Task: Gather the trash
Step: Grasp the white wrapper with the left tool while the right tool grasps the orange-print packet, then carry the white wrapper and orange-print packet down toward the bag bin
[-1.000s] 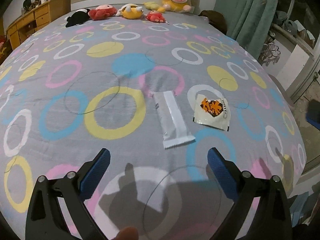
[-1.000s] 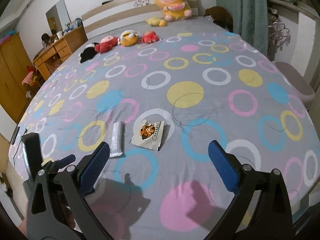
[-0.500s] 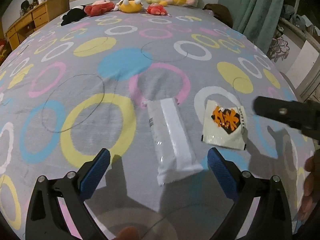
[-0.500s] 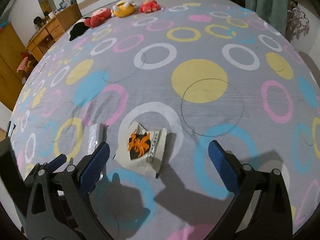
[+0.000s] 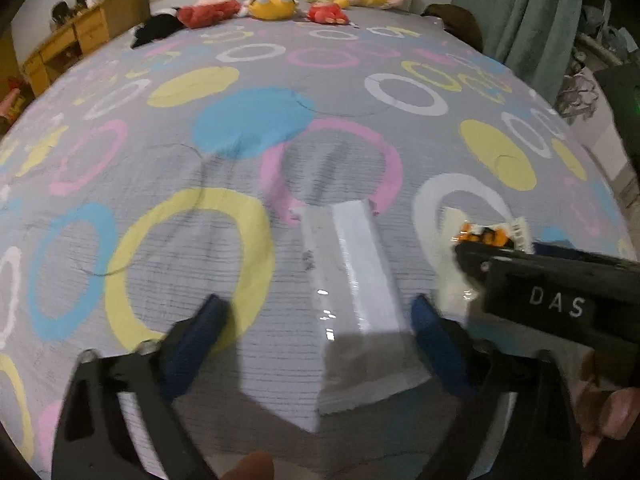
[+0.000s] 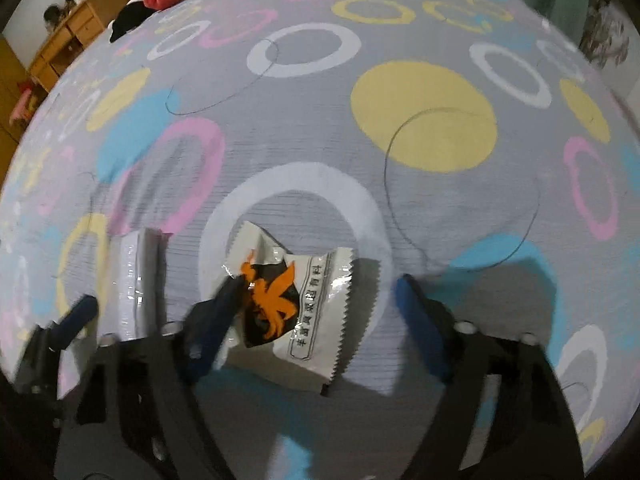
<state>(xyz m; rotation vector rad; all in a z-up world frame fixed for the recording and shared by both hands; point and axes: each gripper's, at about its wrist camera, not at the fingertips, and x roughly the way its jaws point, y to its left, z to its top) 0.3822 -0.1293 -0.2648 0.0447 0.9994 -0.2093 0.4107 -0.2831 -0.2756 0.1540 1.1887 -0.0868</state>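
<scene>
A long white wrapper [image 5: 352, 280] lies flat on the bed; my left gripper [image 5: 316, 324] is open, low over the sheet, its blue fingers on either side of the wrapper's near end. The wrapper also shows in the right wrist view [image 6: 134, 280]. A white snack packet with an orange and black logo [image 6: 296, 300] lies crumpled to its right. My right gripper [image 6: 320, 300] is open and straddles the packet, its left finger [image 6: 212, 320] touching the packet's edge. In the left wrist view the packet [image 5: 486, 232] is mostly hidden behind the right gripper's black body.
The bed has a grey sheet with coloured rings [image 5: 256, 120]. Plush toys [image 5: 272, 4] line the headboard. A wooden dresser [image 5: 80, 40] stands at the far left. Green curtains [image 5: 532, 8] hang on the right, past the bed's edge.
Both grippers have moved forward and down onto the bed. The left now brackets the white wrapper; the right now brackets the orange-logo packet. Both stay open.
</scene>
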